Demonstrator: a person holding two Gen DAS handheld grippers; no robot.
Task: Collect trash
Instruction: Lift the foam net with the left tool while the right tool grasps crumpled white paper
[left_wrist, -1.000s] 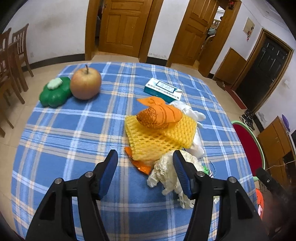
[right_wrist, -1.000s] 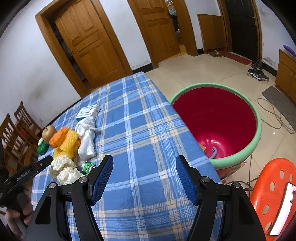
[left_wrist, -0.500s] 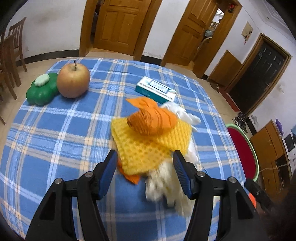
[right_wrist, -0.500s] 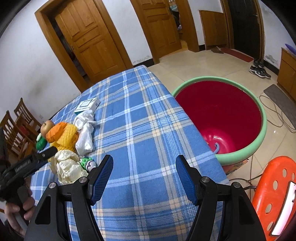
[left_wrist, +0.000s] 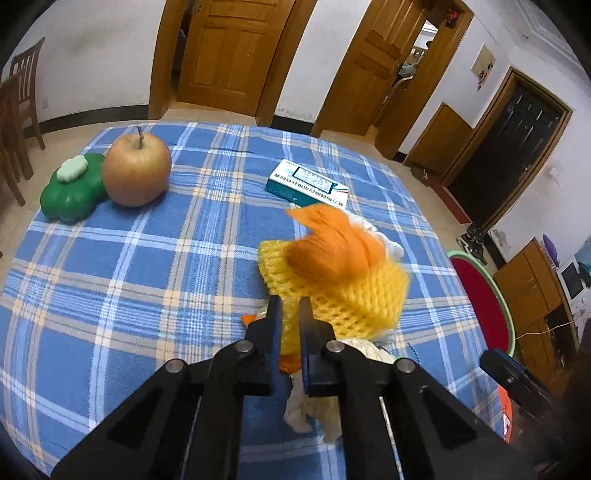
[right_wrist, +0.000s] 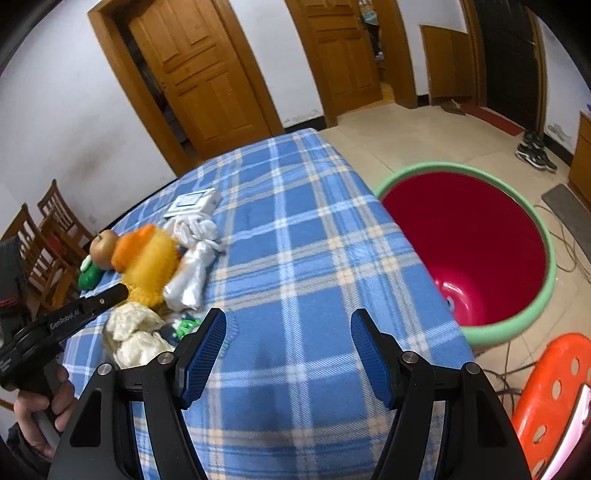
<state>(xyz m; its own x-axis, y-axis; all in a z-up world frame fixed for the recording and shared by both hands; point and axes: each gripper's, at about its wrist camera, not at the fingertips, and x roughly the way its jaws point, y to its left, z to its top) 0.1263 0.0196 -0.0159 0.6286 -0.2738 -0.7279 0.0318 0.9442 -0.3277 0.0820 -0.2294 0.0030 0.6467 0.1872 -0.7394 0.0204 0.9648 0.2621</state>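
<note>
Left gripper (left_wrist: 290, 314): jaws have just been closing and now stand nearly together, pinching the near edge of the yellow foam fruit-net sleeve (left_wrist: 343, 295). An orange mesh net (left_wrist: 332, 251) rides on top of the sleeve. Both look motion-blurred, so the grip is judged fresh and the lift only starting.

Right gripper (right_wrist: 288, 354): jaws stand wide apart with nothing between the blue pads; it hangs over bare blue plaid tablecloth (right_wrist: 295, 236) near the table edge.

Trash pile, going outward from the left gripper: crumpled cream paper wad (left_wrist: 314, 410) directly under the fingers, an orange scrap beneath the sleeve, a white plastic bag (right_wrist: 192, 273) beside it, and a small green-and-white item (right_wrist: 184, 325) that is too small to identify. All lie on the cloth, near one another.

Further off: teal-and-white cardboard box (left_wrist: 306, 184), a russet apple (left_wrist: 136, 173) touching a green clover-shaped container (left_wrist: 72, 195). Whether these count as trash cannot be told.

Red plastic tub with green rim (right_wrist: 543, 295) stands on the floor beside the table, well apart from the pile. It looks nearly empty; one small object at the bottom, unclear.

Progress, as a judgement: early. One item is gripped, none from this pile is delivered; carrying to the tub and collecting the rest remain.
</note>
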